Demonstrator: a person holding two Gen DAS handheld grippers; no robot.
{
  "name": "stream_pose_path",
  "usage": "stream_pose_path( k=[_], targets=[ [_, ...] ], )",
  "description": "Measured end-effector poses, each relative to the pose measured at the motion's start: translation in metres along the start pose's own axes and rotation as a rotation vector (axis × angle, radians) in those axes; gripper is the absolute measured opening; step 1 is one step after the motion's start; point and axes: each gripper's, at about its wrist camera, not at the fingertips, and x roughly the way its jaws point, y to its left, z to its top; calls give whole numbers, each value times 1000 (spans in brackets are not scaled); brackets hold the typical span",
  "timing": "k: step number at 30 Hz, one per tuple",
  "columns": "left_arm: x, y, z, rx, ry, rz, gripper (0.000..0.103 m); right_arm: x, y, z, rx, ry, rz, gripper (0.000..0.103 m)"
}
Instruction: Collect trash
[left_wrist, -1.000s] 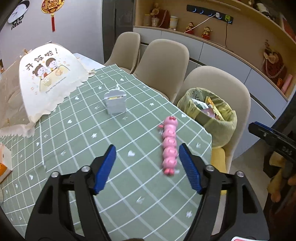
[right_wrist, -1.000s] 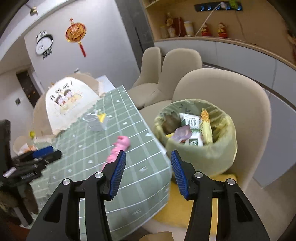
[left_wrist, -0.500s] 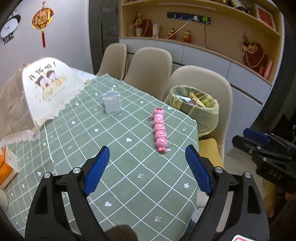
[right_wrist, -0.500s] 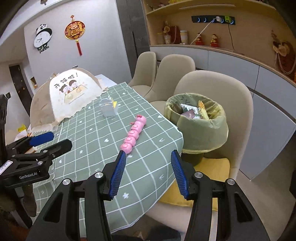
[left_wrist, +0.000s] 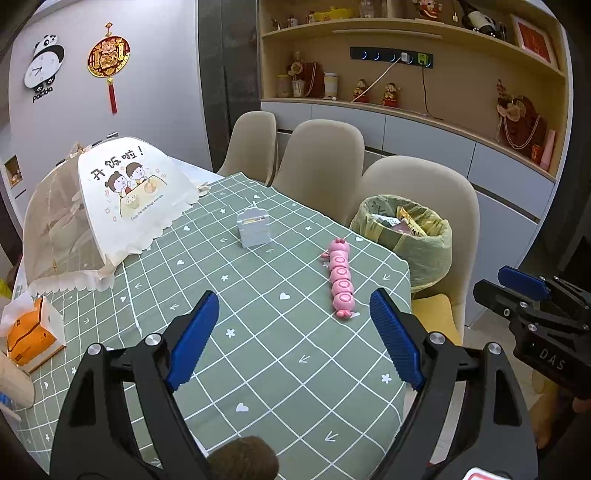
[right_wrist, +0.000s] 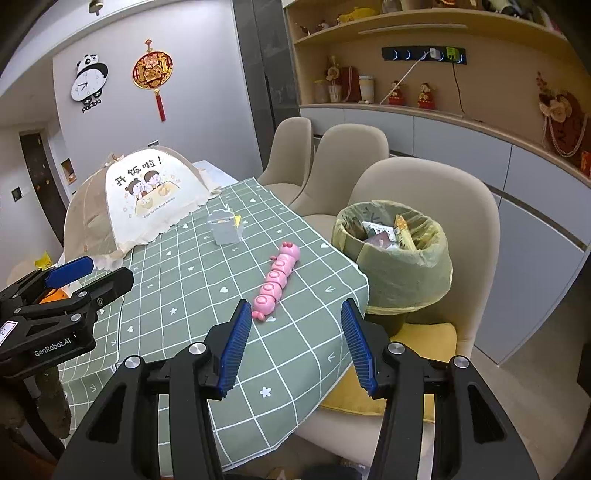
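Both tongs spread, empty: left tongs (left_wrist: 291, 343), right tongs (right_wrist: 295, 343). Pink caterpillar toy (right_wrist: 277, 282) lies on tabletop (right_wrist: 192, 280) near the bin-side edge, long axis running away from the right tongs, which look nearer. Trash bin (right_wrist: 406, 273) stands beyond, on a chair.

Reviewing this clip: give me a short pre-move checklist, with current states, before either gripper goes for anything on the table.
1. Left gripper empty, jaws apart: ok.
2. Right gripper empty, jaws apart: ok.
3. Trash bin on the chair, liner open: ok.
4. Room left in bin: cannot tell.
5. Pink caterpillar toy lying free on the tablecloth: ok.
6. Whether the small grey box is trash: cannot tell.
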Motion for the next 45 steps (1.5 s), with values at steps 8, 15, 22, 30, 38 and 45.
stream_pose_path(
  k=[8,15,22,30,38,45],
  targets=[
    [-2,-1,0,-8,-2,-1,80,0,0,1,-5,0,5,48],
    [-2,0,0,-4,0,-6,80,0,-1,2,-7,1,3,48],
    [-2,0,0,-2,-4,-8,80,0,0,1,-5,0,-2,48],
    [-2,-2,-1,6,-2,-19,80,-3,1,1,-4,-3,-8,48],
    [-3,-3,-2,14,-6,-21,80,-6,2,2,-3,-10,-14,48],
    [0,-3,-2,17,2,-30,80,-9,2,3,5,-16,-26,48]
  ],
)
